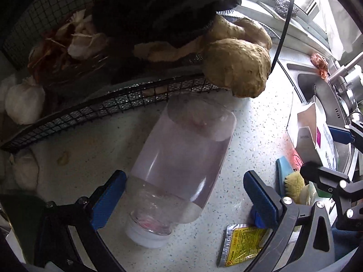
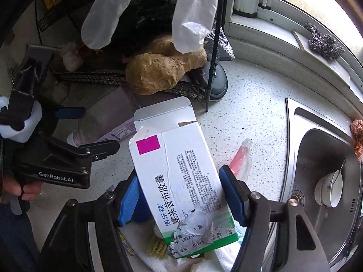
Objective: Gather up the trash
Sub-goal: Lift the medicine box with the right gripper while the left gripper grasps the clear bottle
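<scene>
The right gripper (image 2: 179,195) is clamped on the torn box (image 2: 181,181), so that is collected. The left gripper (image 1: 183,195) stands apart astride the bottle (image 1: 181,156) lying mid-worktop (image 1: 261,131); sachet (image 1: 244,243) and wrapper (image 2: 241,158) remain.

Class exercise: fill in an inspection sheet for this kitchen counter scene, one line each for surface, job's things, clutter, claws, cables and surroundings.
Surface: speckled countertop, small stain.
Job's things: empty plastic bottle lying down; torn medicine box; yellow sachet; pink wrapper.
Clutter: ginger and garlic in wire basket; brush.
Claws: left claw open around bottle; right claw shut on box.
Cables: black cable.
Surroundings: steel sink, windowsill scourer.
</scene>
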`<state>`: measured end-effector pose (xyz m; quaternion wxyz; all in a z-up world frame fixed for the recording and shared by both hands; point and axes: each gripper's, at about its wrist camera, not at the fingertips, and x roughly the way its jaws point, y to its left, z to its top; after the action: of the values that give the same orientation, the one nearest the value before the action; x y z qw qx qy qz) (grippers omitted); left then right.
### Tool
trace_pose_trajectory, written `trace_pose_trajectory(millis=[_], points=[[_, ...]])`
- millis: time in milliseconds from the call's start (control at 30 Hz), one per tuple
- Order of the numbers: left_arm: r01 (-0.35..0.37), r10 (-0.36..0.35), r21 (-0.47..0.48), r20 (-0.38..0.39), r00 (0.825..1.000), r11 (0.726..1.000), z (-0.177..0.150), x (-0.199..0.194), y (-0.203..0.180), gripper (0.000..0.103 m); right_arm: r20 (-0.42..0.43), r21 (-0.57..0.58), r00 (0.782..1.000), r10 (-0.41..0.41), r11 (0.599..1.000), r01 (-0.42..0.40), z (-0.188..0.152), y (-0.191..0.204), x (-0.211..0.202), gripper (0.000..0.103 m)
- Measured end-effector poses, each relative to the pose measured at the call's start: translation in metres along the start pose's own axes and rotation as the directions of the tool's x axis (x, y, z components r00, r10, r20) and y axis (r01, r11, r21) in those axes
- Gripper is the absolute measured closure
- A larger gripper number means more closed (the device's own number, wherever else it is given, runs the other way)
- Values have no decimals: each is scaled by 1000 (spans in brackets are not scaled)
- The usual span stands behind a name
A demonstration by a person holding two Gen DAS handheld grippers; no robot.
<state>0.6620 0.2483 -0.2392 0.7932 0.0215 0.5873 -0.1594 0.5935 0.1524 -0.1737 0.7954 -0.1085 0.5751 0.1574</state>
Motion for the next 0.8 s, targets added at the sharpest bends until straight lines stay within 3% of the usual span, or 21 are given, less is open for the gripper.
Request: trace_pose_trajectory(millis=[133, 233, 467, 800], points=[[1, -2, 25, 2, 1000, 1000, 6, 11, -5, 2, -12, 12, 1000, 5, 1000, -5, 0, -10, 6, 37], [-17, 17, 42, -1, 1000, 999, 9, 12, -9, 13, -20, 19, 1000, 11, 1000, -11, 0, -13, 9, 37], [-53, 53, 90, 3, 999, 994, 0, 12, -31, 21, -4, 16, 1000, 23, 1000, -23, -3, -21, 12, 37], [-82, 84, -51, 36, 996, 995, -43, -25, -71, 24, 35, -19, 998, 55, 998, -54, -37, -33, -18, 37]])
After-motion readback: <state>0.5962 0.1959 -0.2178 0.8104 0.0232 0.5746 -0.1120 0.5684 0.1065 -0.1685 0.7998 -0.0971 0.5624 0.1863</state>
